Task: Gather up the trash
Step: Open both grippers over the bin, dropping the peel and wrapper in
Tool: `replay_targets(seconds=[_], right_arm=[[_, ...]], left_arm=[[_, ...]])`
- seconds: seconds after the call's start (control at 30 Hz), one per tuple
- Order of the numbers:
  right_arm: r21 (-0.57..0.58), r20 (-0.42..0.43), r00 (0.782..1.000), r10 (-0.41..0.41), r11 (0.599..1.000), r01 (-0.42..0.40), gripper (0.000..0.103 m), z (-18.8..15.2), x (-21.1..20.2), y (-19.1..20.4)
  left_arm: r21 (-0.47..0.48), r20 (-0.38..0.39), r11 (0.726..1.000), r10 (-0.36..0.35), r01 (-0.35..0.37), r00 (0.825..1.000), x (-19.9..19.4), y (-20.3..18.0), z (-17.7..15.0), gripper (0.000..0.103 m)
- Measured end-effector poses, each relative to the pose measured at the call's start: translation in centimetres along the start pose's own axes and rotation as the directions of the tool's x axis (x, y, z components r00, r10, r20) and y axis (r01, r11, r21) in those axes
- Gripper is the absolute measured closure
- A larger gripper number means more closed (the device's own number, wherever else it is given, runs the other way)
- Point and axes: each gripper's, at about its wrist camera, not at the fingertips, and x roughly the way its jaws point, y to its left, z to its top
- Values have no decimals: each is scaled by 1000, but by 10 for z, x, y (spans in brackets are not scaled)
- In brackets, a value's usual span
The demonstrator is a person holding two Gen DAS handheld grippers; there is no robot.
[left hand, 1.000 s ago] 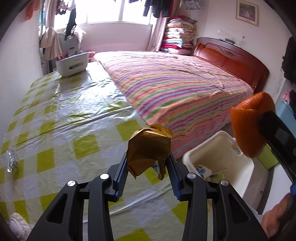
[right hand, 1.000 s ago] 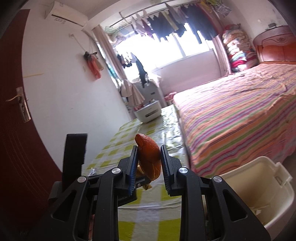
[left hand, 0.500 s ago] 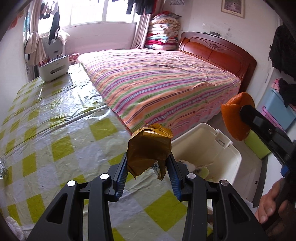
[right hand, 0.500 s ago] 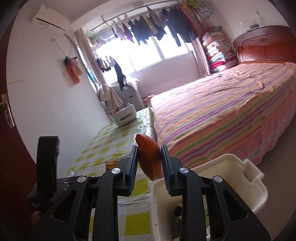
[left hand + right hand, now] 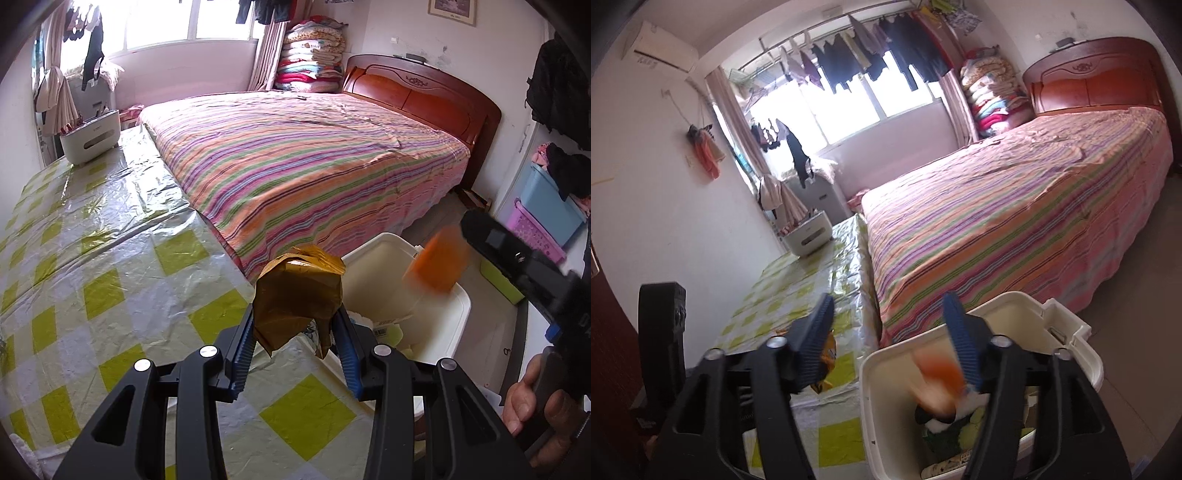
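R gripper (image 5: 886,325) jaws just opened wide, nothing between the pads now. Orange peel (image 5: 938,373) is loose, motion-blurred, inside the mouth of the white bin (image 5: 1071,332), above the trash already in there; left wrist cam shows the same peel (image 5: 436,262) over the bin (image 5: 458,302) rim, just clear of the R gripper tip. L gripper (image 5: 295,328) clamped on crumpled brown wrapper (image 5: 295,291), held over the table (image 5: 110,258) edge w/ yellow-check cover, just beside the bin. Bin sits on the floor between table and striped bed (image 5: 314,158). Hand (image 5: 535,402) on R gripper handle visible right of the bin.
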Motion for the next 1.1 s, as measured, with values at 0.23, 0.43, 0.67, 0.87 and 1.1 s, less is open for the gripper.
replay_targets(seconds=[0.23, 0.43, 0.67, 0.87, 1.1], right_arm=[[70, 66, 998, -12, 998, 8, 36, 7, -19, -12], [113, 93, 996, -11, 994, 0, 34, 5, -24, -16], [133, 125, 992, -19, 991, 2, 34, 8, -30, -24], [144, 125, 992, -20, 990, 2, 34, 7, -28, -29], [144, 127, 992, -13, 990, -5, 33, 8, -29, -29]], left_arm=[[5, -15, 1000, -20, 20, 1000, 7, -8, 0, 63], [20, -26, 999, -41, 42, 999, 13, -20, 0, 63], [56, -46, 995, -76, 79, 996, 23, -39, 0, 61], [119, -42, 991, -63, 67, 997, 28, -58, -3, 52], [155, -30, 988, -5, 10, 1000, 26, -62, -5, 26]])
